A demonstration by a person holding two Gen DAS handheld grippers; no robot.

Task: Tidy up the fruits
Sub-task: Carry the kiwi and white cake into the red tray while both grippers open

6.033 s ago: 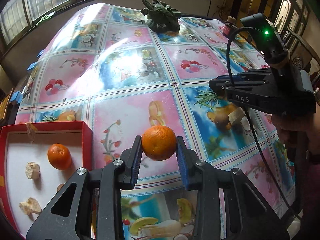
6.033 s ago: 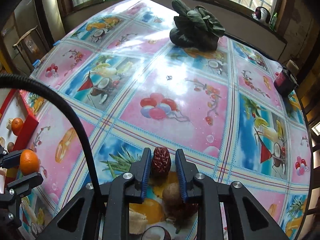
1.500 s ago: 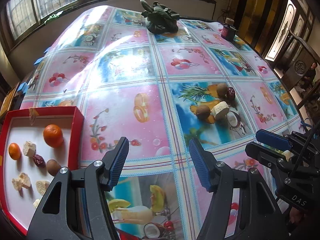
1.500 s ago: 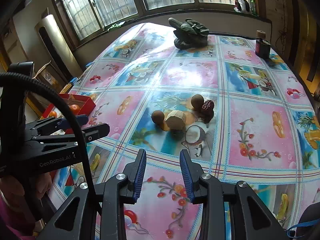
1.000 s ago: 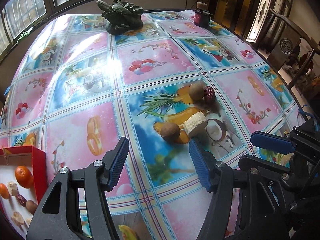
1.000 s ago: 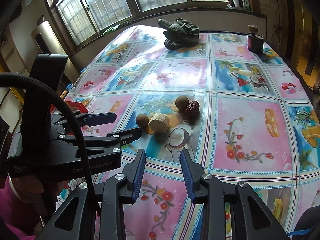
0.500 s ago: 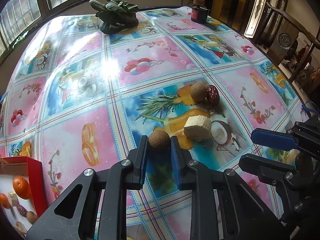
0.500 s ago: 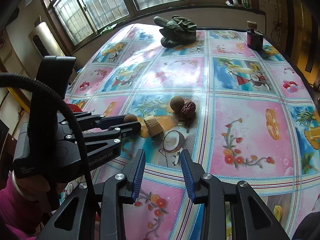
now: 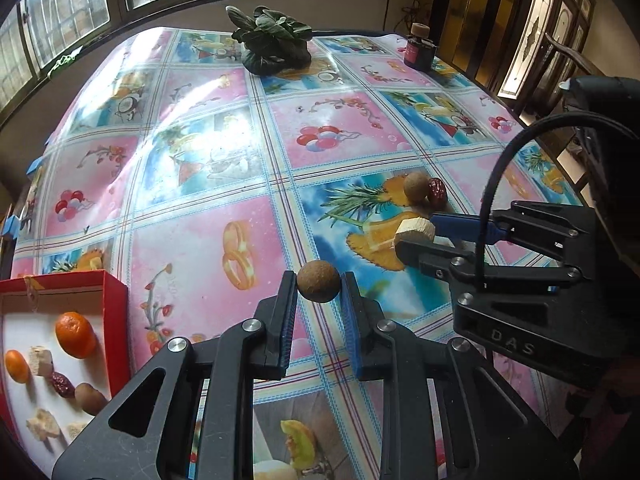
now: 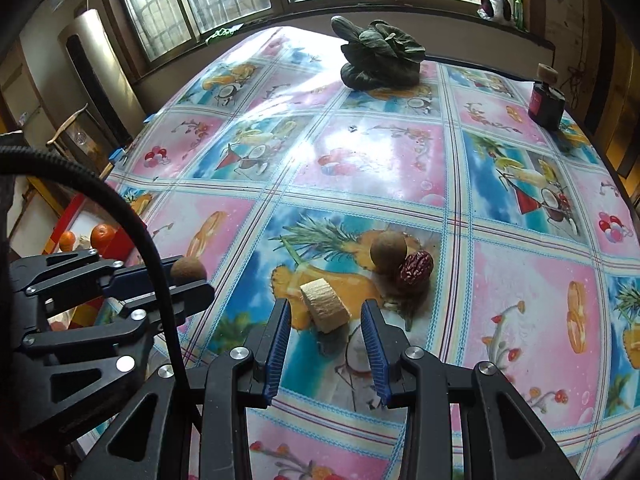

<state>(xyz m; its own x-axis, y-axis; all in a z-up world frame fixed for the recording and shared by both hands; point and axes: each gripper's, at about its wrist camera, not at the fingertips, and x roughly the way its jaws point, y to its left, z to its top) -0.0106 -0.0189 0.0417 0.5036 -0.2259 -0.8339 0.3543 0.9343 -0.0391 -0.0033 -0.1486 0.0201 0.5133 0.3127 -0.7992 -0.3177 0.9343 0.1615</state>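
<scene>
At the far left sits your red box (image 9: 116, 304), open, with a white floor. Count inside it: two oranges (image 9: 75, 335), one dark red date (image 9: 61, 385), one brown round fruit (image 9: 90, 399), and about three or four pale chunks (image 9: 41, 360), the lowest ones partly cut off by the frame edge

Moving right, your left gripper (image 9: 318, 298) has its jaws clamped on one brown longan (image 9: 318, 286), lifted clear of the patterned tablecloth (image 9: 192, 240)

Further right, three fruits lie on the cloth's pineapple picture: one pale cut slice (image 10: 325, 306), one more brown round longan (image 10: 388, 256), and one wrinkled red date (image 10: 417, 267) touching that longan. Your right gripper (image 10: 326, 338) hangs over the slice with its jaws apart, one blue pad on either side of it and not pressing on it; whether the slice is touched you cannot tell from either view

At the back of the table you have one bunch of dark leafy greens (image 9: 272, 46) and, to its right, one small dark red jar (image 9: 418, 50) with a cork-coloured lid
</scene>
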